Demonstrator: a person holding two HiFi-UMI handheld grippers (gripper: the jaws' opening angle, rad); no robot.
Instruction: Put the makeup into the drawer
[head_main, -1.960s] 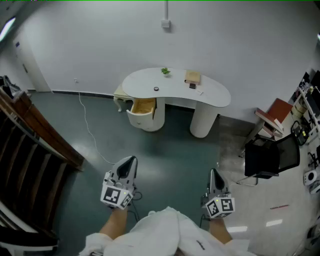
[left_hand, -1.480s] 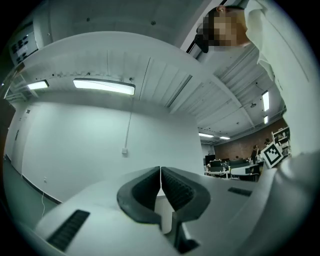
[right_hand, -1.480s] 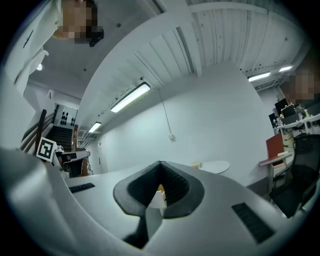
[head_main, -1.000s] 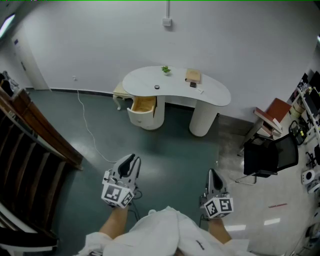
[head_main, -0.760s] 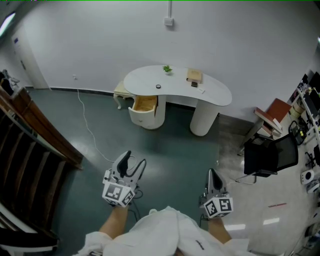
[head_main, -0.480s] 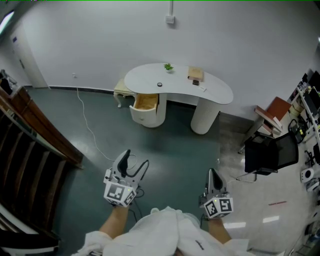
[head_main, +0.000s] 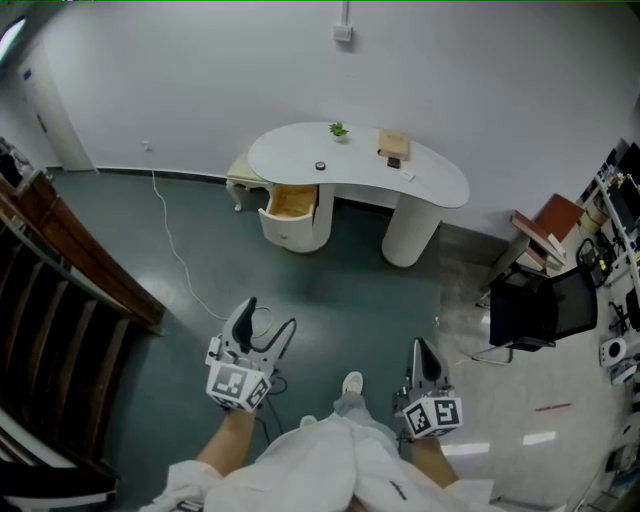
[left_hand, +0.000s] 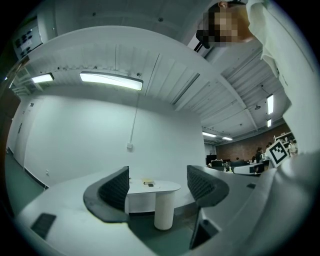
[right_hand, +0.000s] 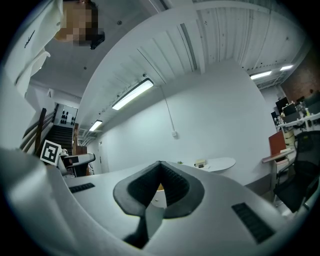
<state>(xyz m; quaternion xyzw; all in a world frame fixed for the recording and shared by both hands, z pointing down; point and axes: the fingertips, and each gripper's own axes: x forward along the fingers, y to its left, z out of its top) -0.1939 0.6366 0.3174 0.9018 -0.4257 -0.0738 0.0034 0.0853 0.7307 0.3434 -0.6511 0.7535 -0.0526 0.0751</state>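
A white curved desk (head_main: 440, 190) stands against the far wall, its wooden drawer (head_main: 290, 203) pulled open on the left pedestal. On its top lie a small dark round item (head_main: 320, 166), a tan box (head_main: 392, 146) and a little plant (head_main: 339, 129). Which of these is the makeup I cannot tell at this distance. My left gripper (head_main: 268, 315) is low in the head view, far from the desk; its jaws are opening, with nothing between them. My right gripper (head_main: 420, 344) is shut and empty. The left gripper view frames the desk (left_hand: 152, 186) between the fingers (left_hand: 116, 187).
A dark wooden stair rail (head_main: 70, 270) runs along the left. A white cable (head_main: 175, 255) trails over the green floor. A black chair (head_main: 540, 310) and a red-brown chair (head_main: 552, 222) stand at the right. The person's shoe (head_main: 352, 383) shows between the grippers.
The left gripper's jaws went from shut to wide open. Both grippers and the view crept toward the desk, and a shoe stepped into sight.
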